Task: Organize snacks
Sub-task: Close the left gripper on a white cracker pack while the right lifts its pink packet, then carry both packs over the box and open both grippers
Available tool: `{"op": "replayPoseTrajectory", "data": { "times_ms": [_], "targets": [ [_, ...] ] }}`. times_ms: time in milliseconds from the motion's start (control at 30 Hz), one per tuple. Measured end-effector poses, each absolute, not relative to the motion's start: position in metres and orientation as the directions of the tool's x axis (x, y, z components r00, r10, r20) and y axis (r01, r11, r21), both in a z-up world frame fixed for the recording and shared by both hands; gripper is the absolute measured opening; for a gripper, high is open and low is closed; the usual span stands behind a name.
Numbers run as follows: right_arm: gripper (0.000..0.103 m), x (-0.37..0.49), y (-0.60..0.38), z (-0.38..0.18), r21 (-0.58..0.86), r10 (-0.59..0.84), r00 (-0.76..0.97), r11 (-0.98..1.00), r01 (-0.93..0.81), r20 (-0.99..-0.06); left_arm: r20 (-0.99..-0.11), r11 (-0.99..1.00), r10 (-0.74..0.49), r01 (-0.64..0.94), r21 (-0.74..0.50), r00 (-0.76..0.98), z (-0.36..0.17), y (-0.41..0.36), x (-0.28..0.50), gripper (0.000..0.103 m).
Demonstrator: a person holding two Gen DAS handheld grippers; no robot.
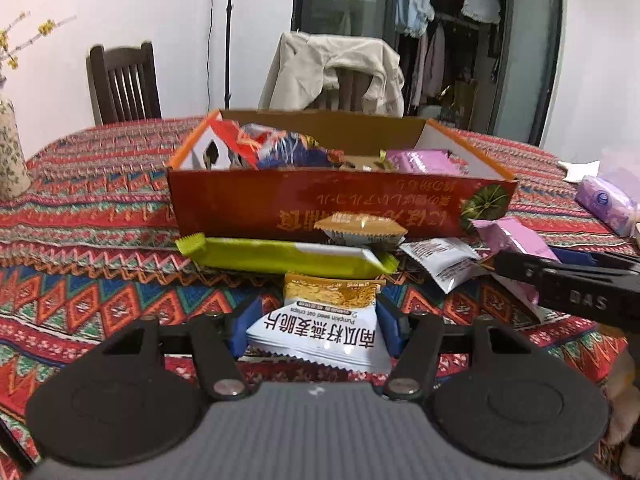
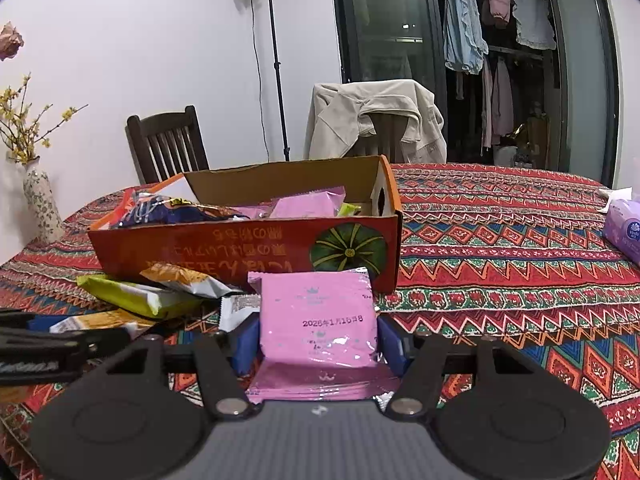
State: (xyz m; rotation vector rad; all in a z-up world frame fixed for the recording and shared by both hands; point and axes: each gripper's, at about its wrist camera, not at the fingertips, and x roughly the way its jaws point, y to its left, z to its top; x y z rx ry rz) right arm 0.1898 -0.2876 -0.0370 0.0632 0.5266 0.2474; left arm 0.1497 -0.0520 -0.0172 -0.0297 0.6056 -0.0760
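Note:
An open orange cardboard box (image 1: 320,204) holding several snack packets stands on the patterned tablecloth; it also shows in the right wrist view (image 2: 224,248). My left gripper (image 1: 318,320) is shut on a white-and-gold oat crisp packet (image 1: 324,324) in front of the box. My right gripper (image 2: 318,340) is shut on a pink packet (image 2: 318,316) near the box's right end; it shows in the left wrist view (image 1: 516,260) too. A green bar packet (image 1: 280,254), a small gold packet (image 1: 360,228) and a white packet (image 1: 444,260) lie before the box.
A purple tissue pack (image 2: 624,232) lies at the table's right. A flowered vase (image 2: 40,208) stands at the far left. Two chairs, one draped with a beige jacket (image 2: 376,120), stand behind the table. A lamp stand (image 2: 276,72) rises by the wall.

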Motion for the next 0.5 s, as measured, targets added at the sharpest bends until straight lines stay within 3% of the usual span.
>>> {"op": "replayPoseTrajectory", "data": {
  "times_ms": [500],
  "targets": [
    [0.061,0.178,-0.273,0.002,0.086,0.28,0.862,0.959,-0.269,-0.422,-0.331,0.997,-0.072,0.069,-0.02,0.941,0.046,-0.04,0.133,0.062]
  ]
}}
